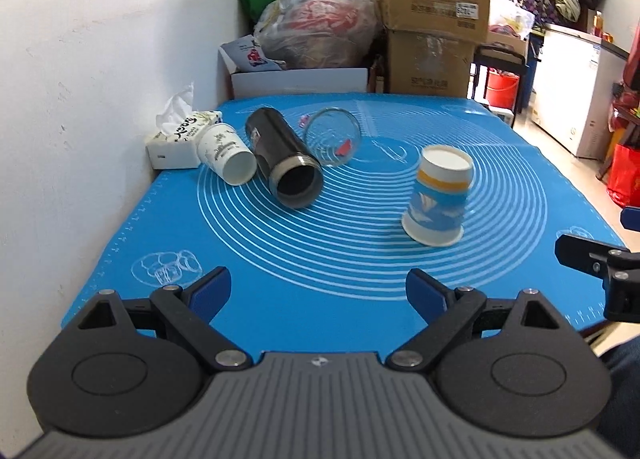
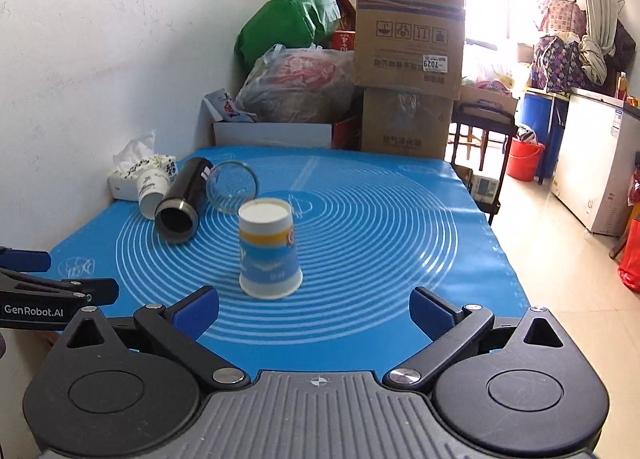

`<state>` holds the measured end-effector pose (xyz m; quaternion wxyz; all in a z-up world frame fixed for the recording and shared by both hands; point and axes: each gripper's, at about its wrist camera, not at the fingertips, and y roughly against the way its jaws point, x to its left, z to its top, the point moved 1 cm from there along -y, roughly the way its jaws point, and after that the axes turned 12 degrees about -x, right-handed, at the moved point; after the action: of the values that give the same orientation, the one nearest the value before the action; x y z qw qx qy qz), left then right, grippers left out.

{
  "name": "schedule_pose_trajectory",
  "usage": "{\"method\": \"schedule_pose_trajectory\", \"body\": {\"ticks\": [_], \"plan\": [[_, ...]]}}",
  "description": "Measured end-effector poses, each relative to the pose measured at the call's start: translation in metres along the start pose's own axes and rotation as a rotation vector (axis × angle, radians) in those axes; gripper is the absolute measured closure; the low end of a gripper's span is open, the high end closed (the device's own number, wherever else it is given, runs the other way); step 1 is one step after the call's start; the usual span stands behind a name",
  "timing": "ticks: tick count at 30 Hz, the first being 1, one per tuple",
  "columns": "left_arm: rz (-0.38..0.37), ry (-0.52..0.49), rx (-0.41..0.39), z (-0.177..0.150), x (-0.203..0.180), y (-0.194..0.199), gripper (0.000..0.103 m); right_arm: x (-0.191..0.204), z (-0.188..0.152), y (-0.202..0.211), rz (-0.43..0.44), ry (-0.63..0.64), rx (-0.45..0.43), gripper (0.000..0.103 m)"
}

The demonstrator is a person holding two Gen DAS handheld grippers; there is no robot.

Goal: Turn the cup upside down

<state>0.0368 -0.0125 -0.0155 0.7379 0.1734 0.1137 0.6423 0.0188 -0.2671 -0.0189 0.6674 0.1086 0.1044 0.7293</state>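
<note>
A blue and white paper cup [image 1: 438,197] stands upside down, rim on the blue mat [image 1: 320,259]; it also shows in the right wrist view [image 2: 269,249]. A white paper cup [image 1: 226,155], a black flask [image 1: 284,163] and a clear glass [image 1: 332,137] lie on their sides at the back left; they also show in the right wrist view as the white cup [image 2: 152,189], the flask [image 2: 182,201] and the glass [image 2: 233,187]. My left gripper [image 1: 319,291] is open and empty near the mat's front edge. My right gripper [image 2: 315,309] is open and empty, just in front of the upside-down cup.
A tissue box [image 1: 176,139] sits at the back left against the white wall. Cardboard boxes [image 1: 434,15] and full bags [image 1: 316,25] stand behind the table. The table's right edge drops to a tiled floor [image 2: 560,279]. The right gripper shows at the left wrist view's right edge [image 1: 600,263].
</note>
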Motion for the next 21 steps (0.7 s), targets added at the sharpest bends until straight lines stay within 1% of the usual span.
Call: {"method": "schedule_pose_trajectory", "body": {"ticks": [7,21], "plan": [[-0.016,-0.007,0.002,-0.006,-0.006,0.007,0.009,-0.001,-0.007,0.013,-0.004,0.007,0.007,0.000],[-0.030,-0.020,0.019,-0.014,-0.011,0.009,0.009,-0.003,-0.012,0.016,-0.001,-0.005,0.024,0.000]]}}
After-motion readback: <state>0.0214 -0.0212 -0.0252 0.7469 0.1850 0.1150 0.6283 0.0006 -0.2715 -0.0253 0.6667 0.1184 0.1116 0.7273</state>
